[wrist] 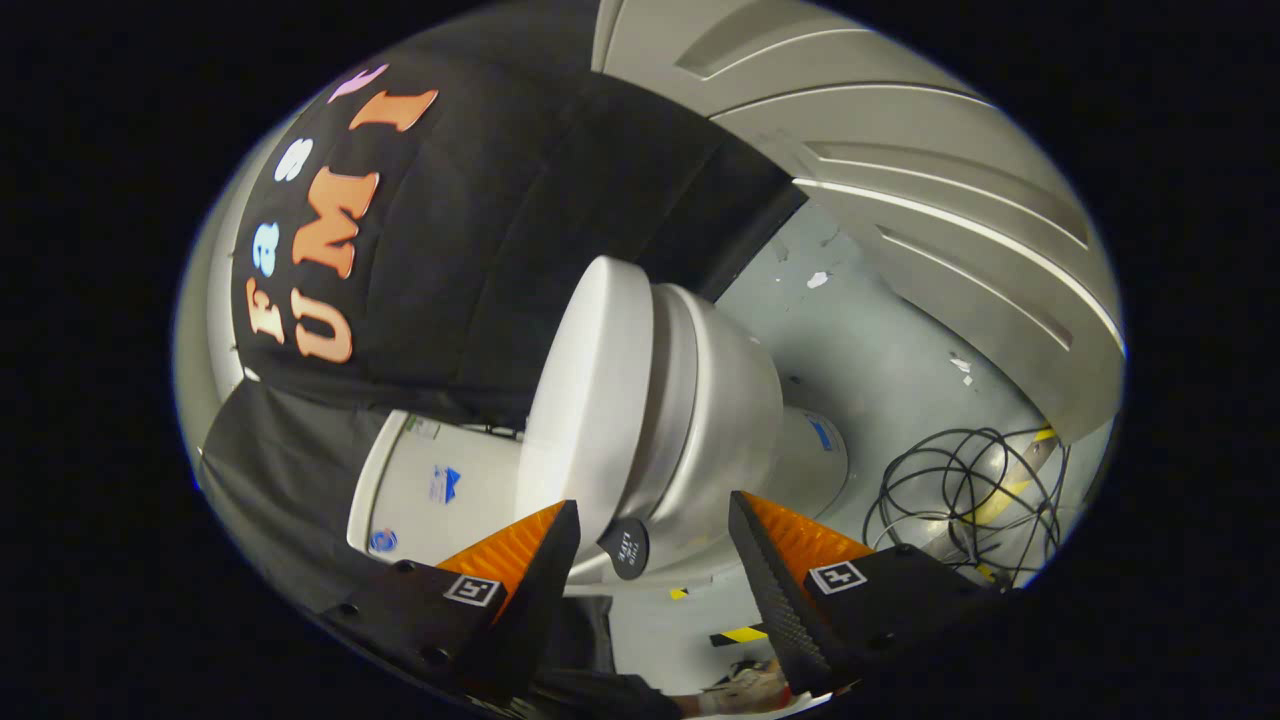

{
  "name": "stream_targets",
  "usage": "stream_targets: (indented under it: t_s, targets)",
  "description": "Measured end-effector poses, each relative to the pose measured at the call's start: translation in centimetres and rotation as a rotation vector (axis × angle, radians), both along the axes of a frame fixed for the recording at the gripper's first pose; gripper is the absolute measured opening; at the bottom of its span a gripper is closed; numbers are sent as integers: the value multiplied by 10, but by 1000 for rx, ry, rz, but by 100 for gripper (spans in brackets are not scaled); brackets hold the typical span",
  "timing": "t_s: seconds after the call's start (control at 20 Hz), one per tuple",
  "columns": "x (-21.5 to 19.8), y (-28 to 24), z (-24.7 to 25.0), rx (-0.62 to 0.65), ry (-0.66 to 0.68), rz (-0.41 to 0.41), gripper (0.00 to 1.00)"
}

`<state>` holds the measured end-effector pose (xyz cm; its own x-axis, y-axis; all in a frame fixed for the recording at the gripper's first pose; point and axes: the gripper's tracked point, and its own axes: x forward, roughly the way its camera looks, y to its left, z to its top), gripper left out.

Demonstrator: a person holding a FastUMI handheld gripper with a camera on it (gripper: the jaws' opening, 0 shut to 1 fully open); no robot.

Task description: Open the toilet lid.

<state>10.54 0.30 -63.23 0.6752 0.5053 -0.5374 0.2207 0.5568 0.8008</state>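
A staged booth, not a home bathroom.
My toilet (660, 400) stands before black cloth (520, 250); loose cables (960, 490) on grey floor (860, 340).

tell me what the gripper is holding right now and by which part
Nothing. The gripper is open, its fingers either side of the white toilet lid's front edge, not pressing on it.

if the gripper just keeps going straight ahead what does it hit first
Most likely the front edge of the toilet, at its closed lid and the small dark tab just ahead of the open gripper. Depth is hard to judge in this fisheye view.
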Motion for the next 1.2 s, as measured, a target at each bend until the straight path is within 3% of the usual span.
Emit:
stream_targets:
  t_s: [0.3, 0.45, 0.7, 0.8, 1.0, 1.15, 1.2]
  targets:
    - [-9, 33, -16, 62, 17, 108, 89]
    - [1, 36, -10, 108, -3, 100, 84]
    - [9, 46, -7, 154, -26, 103, 66]
    - [10, 52, -6, 184, -22, 111, 53]
    - [9, 52, -12, 175, -13, 115, 54]
    - [10, 36, -20, 215, 13, 65, 27]
    - [20, 43, -23, 236, 25, 36, 25]
